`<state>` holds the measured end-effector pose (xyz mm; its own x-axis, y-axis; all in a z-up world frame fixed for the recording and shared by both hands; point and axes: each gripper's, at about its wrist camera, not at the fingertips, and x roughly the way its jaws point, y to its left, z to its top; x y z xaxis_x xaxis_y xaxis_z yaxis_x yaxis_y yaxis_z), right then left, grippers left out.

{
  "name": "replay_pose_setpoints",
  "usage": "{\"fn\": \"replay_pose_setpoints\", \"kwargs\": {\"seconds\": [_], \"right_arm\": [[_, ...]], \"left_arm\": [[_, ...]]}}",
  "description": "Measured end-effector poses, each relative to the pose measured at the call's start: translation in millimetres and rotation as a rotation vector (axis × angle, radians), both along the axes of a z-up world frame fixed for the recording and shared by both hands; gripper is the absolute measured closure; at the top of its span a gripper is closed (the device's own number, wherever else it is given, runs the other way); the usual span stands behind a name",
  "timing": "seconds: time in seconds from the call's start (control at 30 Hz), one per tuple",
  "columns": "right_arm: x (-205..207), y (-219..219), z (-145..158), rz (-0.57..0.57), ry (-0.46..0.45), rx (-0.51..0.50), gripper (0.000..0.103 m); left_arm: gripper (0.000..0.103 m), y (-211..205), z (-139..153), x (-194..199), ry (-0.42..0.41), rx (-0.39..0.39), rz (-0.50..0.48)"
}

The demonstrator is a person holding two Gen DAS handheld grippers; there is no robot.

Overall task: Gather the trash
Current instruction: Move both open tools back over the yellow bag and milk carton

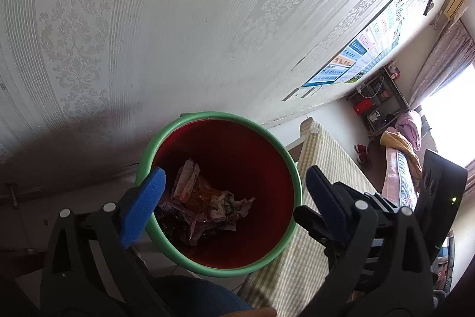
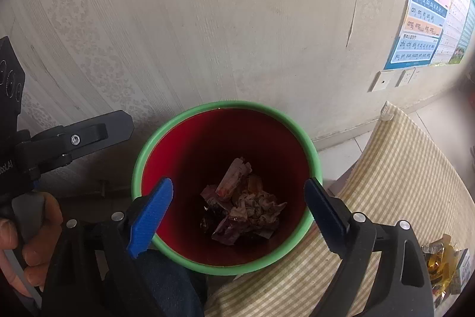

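I see a bin with a pale green rim and a deep red inside. The trash at its bottom is a crumpled mix of pink, grey-white, orange and dark purple. My gripper pads are bright blue on black frames. The wall behind is cream with fine stripes and a faint damask pattern. To the right, the cloth is checked in pale yellow and white. Far right on the wall, a poster has blue, orange and pink bands with white lettering. Near right, I make out yellow wrappers. In the left view, a pink blanket lies far right.
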<state>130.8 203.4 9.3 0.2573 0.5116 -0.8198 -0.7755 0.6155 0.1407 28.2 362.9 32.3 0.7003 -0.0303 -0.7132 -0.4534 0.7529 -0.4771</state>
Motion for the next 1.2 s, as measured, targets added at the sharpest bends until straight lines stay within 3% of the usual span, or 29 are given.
{"fn": "replay_pose_setpoints", "kwargs": {"seconds": [0.37, 0.63, 1.2], "right_arm": [[-12, -66, 27, -0.095, -0.037, 0.033, 0.012], [-23, -125, 44, -0.187, -0.06, 0.068, 0.012], [-37, -276, 65, -0.418, -0.101, 0.103, 0.012]], "left_arm": [[0.006, -36, 29, -9, -0.001, 0.05, -0.027], [0.006, -89, 36, -10, 0.023, 0.091, -0.126], [0.006, -218, 58, 12, -0.012, 0.142, -0.337]]}}
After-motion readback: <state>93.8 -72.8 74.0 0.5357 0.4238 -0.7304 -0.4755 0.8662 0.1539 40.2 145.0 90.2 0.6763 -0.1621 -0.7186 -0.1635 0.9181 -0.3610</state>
